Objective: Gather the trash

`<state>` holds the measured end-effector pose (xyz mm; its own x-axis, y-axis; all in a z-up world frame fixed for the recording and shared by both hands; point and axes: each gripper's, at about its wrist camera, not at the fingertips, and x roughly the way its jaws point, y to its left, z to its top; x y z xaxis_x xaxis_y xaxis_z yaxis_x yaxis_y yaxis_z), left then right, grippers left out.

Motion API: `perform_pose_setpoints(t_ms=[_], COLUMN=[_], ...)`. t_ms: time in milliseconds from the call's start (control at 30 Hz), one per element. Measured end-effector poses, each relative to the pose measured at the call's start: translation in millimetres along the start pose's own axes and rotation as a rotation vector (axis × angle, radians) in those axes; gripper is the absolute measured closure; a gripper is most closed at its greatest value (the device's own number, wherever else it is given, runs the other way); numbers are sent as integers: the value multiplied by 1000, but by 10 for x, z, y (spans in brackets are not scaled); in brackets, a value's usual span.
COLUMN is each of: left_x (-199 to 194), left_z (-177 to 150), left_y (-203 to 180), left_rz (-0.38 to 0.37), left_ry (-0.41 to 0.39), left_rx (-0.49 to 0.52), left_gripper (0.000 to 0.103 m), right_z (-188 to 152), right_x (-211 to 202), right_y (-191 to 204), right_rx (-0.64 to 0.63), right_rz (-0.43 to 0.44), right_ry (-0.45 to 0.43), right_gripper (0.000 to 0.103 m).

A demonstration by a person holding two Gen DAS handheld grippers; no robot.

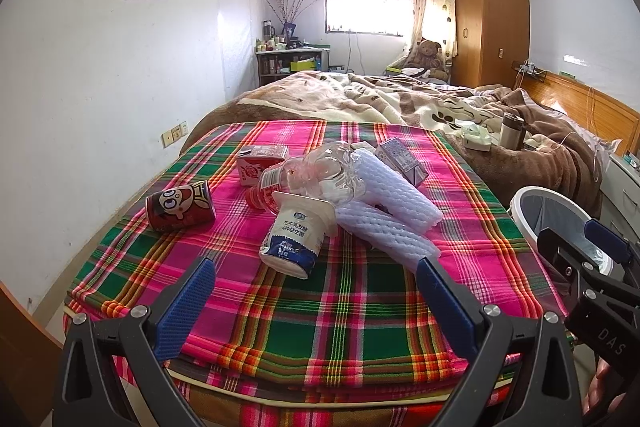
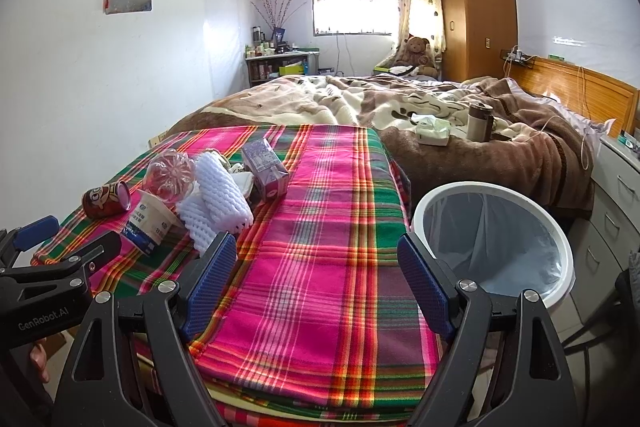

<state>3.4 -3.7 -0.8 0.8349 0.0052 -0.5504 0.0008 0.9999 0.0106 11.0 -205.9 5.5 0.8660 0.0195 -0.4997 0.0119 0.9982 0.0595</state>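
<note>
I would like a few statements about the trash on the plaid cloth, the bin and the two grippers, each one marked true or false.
1. The red drink can with a cartoon face lies on its side on the plaid cloth. True.
2. The white round trash bin with a plastic liner is full of bottles. False: only the liner shows inside.
3. The left gripper is shut on the white and blue yogurt cup. False: it is open and holds nothing; the cup lies on the cloth ahead of it.
4. The right gripper is open and empty. True.
5. The crushed clear plastic bottle rests partly on the white foam net sleeves. True.
</note>
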Motion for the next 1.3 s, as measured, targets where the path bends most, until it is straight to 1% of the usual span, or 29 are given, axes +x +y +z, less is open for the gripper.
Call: perform_pose_setpoints(t_ms=[1300], left_x=[-23], left_z=[15], left_y=[47], left_rz=[4], left_ry=[2], left_rx=[-7], left_gripper=[1], right_z=[-4], right_x=[-9], right_y=[-3], right_rx=[-4], right_rz=[-8], right_ry=[-1], right_gripper=[19])
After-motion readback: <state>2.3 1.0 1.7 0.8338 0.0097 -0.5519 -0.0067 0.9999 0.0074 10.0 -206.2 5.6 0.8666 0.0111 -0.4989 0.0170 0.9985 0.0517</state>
